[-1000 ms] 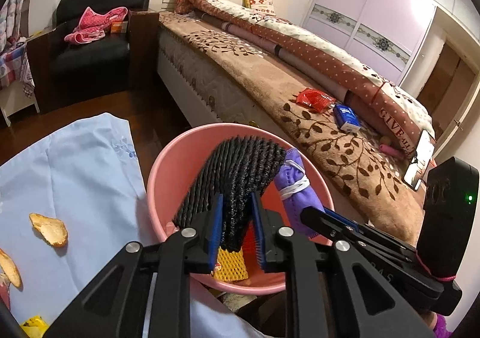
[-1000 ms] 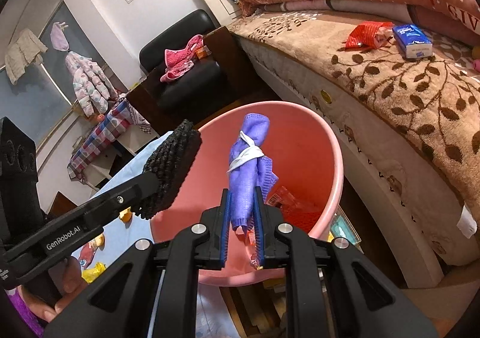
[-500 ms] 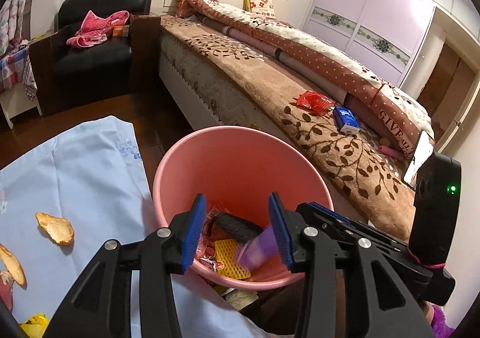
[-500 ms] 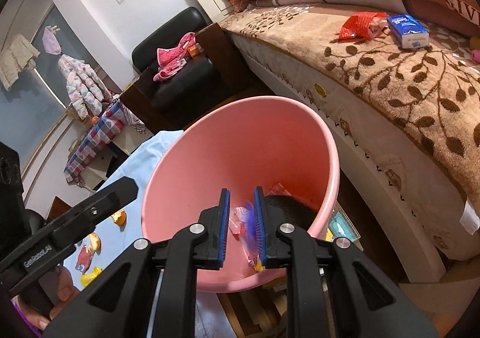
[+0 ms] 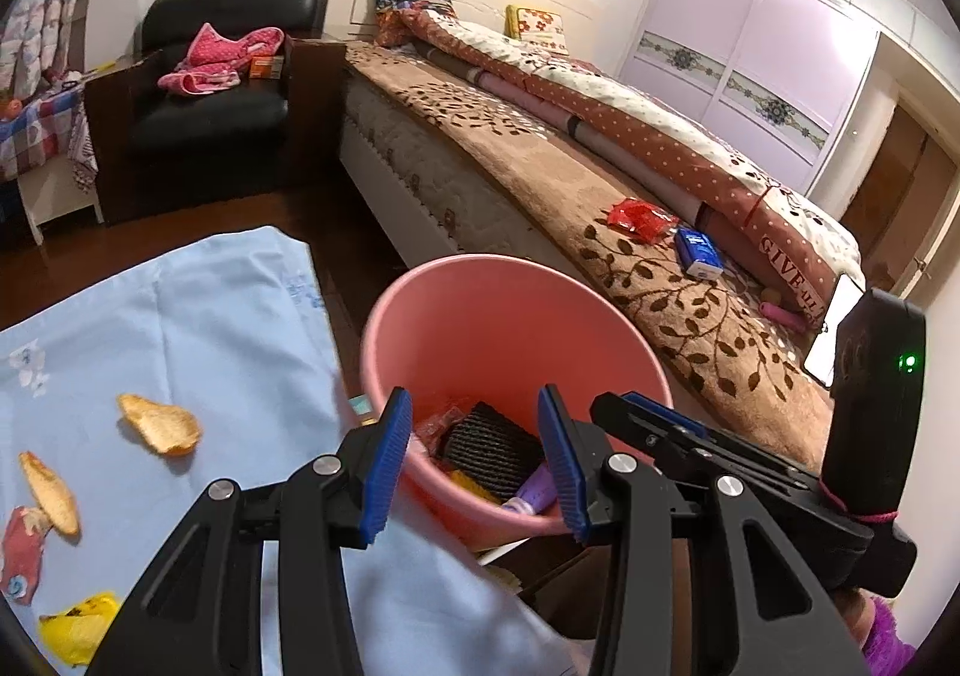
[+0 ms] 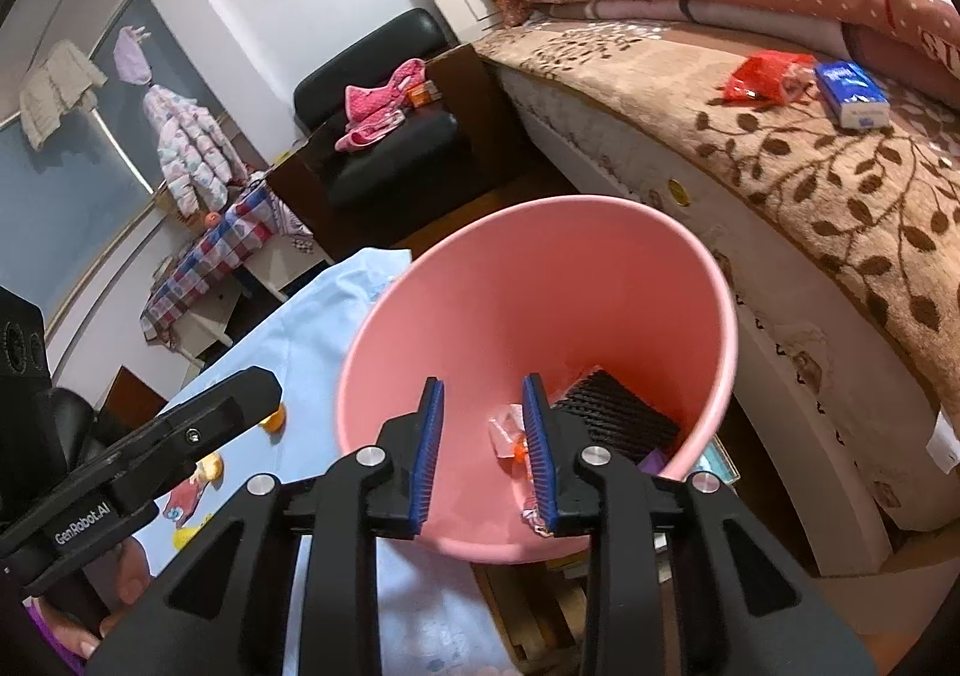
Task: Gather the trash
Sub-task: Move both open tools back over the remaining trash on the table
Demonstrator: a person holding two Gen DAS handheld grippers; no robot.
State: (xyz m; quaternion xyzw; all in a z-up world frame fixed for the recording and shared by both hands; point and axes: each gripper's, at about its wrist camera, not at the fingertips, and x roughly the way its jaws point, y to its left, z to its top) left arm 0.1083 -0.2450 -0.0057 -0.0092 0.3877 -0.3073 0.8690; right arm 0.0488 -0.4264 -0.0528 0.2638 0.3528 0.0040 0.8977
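Observation:
A pink bin (image 5: pixel 480 292) stands beside the table, also in the right wrist view (image 6: pixel 540 268). Inside lie a black foam net (image 5: pixel 489 445), a purple cloth (image 5: pixel 534 493) and wrappers (image 6: pixel 507 430). My left gripper (image 5: pixel 477 466) is open and empty over the bin's near rim. My right gripper (image 6: pixel 483 457) is open and empty just above the bin's near side. On the light blue tablecloth (image 5: pixel 198 340) lie orange peels (image 5: pixel 159 424), a second peel (image 5: pixel 51 493), a yellow scrap (image 5: pixel 78 634) and a red wrapper (image 5: pixel 21 553).
A bed (image 5: pixel 540 178) with a brown blanket runs along the right, holding a red packet (image 5: pixel 639 220) and a blue box (image 5: pixel 696 253). A black armchair (image 5: pixel 210 99) with pink clothes stands at the back. Dark wood floor lies between the table and the bed.
Both grippers have opened. The black foam net dropped from my left gripper and the purple cloth from my right, and both now lie in the bin.

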